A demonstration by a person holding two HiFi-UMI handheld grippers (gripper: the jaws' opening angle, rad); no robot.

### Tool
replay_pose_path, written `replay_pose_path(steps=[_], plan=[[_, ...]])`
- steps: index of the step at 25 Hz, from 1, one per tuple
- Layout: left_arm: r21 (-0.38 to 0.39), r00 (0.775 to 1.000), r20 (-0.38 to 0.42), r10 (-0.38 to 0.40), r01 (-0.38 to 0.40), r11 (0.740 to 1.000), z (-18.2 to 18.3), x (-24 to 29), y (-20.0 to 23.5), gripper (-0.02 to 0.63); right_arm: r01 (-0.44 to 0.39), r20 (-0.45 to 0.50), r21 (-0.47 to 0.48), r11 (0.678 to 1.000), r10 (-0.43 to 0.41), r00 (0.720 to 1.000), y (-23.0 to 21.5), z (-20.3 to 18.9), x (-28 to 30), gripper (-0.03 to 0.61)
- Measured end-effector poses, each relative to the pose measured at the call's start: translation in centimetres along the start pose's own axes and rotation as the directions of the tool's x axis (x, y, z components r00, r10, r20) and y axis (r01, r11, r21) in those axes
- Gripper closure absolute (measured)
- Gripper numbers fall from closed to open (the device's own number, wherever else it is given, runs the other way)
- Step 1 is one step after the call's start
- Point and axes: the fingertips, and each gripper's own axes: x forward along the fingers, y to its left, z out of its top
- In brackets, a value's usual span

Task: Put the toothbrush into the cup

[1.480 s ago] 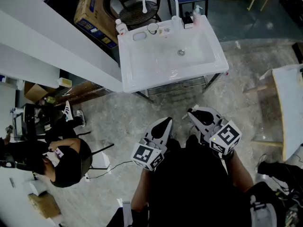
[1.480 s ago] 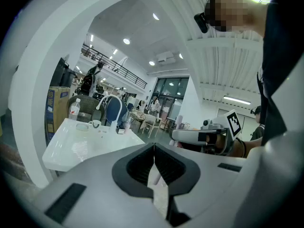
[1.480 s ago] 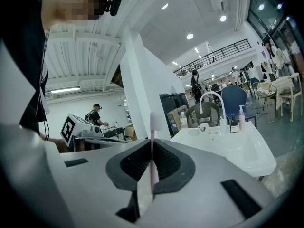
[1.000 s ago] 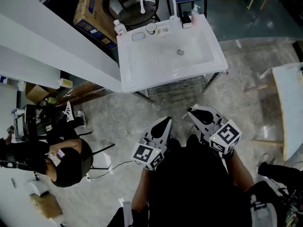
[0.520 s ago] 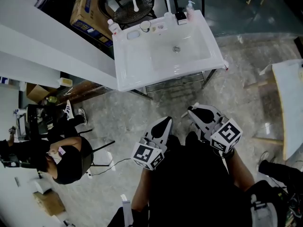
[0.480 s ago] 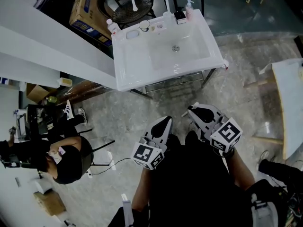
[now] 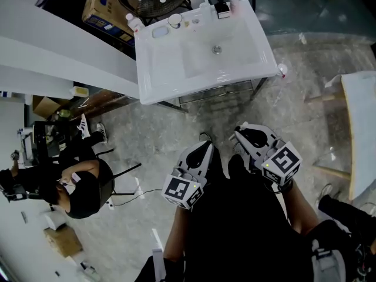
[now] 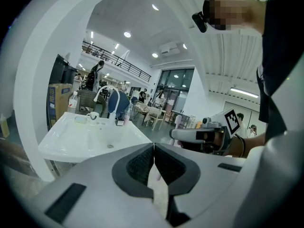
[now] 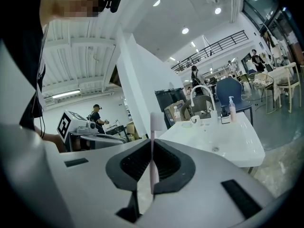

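Right hand-held gripper [image 9: 152,148]: clenched on the toothbrush [image 9: 153,127], which stands upright between the pads. Its pink handle runs down through the gap and its head rises above the jaw tips.
Left hand-held gripper [image 8: 153,150]: clenched on nothing; the dark pads meet along a single line.
Toothbrush across views: plain only in the right gripper view. The left gripper view shows just a pale stub above the tip of the right hand-held gripper. In the head view it is too small to make out.
Cup [image 7: 174,20]: on the back ledge of the sink [image 7: 176,69], near the foot of the faucet [image 9: 204,86] and well apart from both hand-held grippers.
Cup across views: the head view looks down on its round rim, while both gripper views show it from the side, small and far off.
Head view alone: both hand-held grippers are side by side over the floor [image 7: 164,134], close to the wearer's dark clothing and pointing toward the sink. A seated person [image 7: 82,192] is off to the left, and a cardboard box [image 7: 103,7] is behind the sink.
Gripper views alone: each shows the other hand-held gripper from the side with its marker cube, and the hall with ceiling lights beyond the sink.
Soap bottle [image 9: 231,109]: upright at the sink's back edge, on the far side of the faucet from the cup.
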Motion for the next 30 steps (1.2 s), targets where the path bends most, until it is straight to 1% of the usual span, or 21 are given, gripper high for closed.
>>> replay_pose_path(steps=[5, 8, 10, 13, 16, 19, 22, 24, 26, 28, 30], plan=[[-0.006, 1.000, 0.008, -0.010, 0.010, 1.000, 0.2, 0.1, 1.1, 0.601, 0.006, -0.023, -0.014, 1.000, -0.006, 1.000, -0.5, 0.4, 1.2, 0.554], [-0.016, 1.000, -0.004, -0.002, 0.002, 1.000, -0.1, 0.2, 3.1, 0.601, 0.033, -0.021, -0.021, 0.999, -0.034, 0.999, -1.1, 1.0, 2.4, 0.552], [-0.024, 1.000, 0.006, -0.003, 0.003, 1.000, 0.3, 0.6, 4.3, 0.601, 0.050, -0.030, -0.034, 0.998, -0.052, 0.998, -1.7, 1.0, 3.1, 0.552], [-0.026, 0.999, 0.039, -0.024, 0.026, 0.999, 1.6, 1.2, 5.6, 0.601, 0.069, -0.028, -0.036, 0.997, -0.070, 0.997, -2.2, 2.0, 4.4, 0.552], [-0.002, 0.996, 0.052, -0.067, 0.067, 0.998, 2.7, 1.5, 7.0, 0.601, 0.086, -0.020, -0.047, 0.995, -0.087, 0.996, -2.4, 3.1, 6.3, 0.552], [0.016, 0.997, 0.040, -0.073, 0.072, 0.997, 3.8, 1.3, 9.6, 0.601, 0.101, -0.010, -0.051, 0.994, -0.102, 0.995, -2.3, 4.5, 8.7, 0.552], [0.010, 0.996, 0.061, -0.058, 0.058, 0.998, 5.4, 1.1, 12.7, 0.601, 0.099, -0.003, -0.066, 0.993, -0.099, 0.995, -2.2, 5.8, 11.4, 0.552], [0.002, 0.995, 0.081, -0.064, 0.064, 0.998, 5.9, 1.0, 14.5, 0.601, 0.101, -0.009, -0.083, 0.991, -0.102, 0.995, -2.0, 6.5, 13.1, 0.552], [0.009, 0.992, 0.100, -0.074, 0.073, 0.997, 6.1, 0.8, 16.0, 0.601, 0.103, -0.018, -0.087, 0.991, -0.105, 0.994, -1.7, 6.9, 14.7, 0.552], [0.021, 0.991, 0.107, -0.084, 0.082, 0.996, 6.4, 0.6, 17.3, 0.601, 0.106, -0.017, -0.091, 0.990, -0.108, 0.994, -1.6, 7.4, 16.0, 0.552], [0.012, 0.990, 0.109, -0.089, 0.088, 0.996, 6.7, 0.3, 18.4, 0.601, 0.106, -0.020, -0.103, 0.989, -0.109, 0.994, -1.4, 7.7, 17.3, 0.552]])
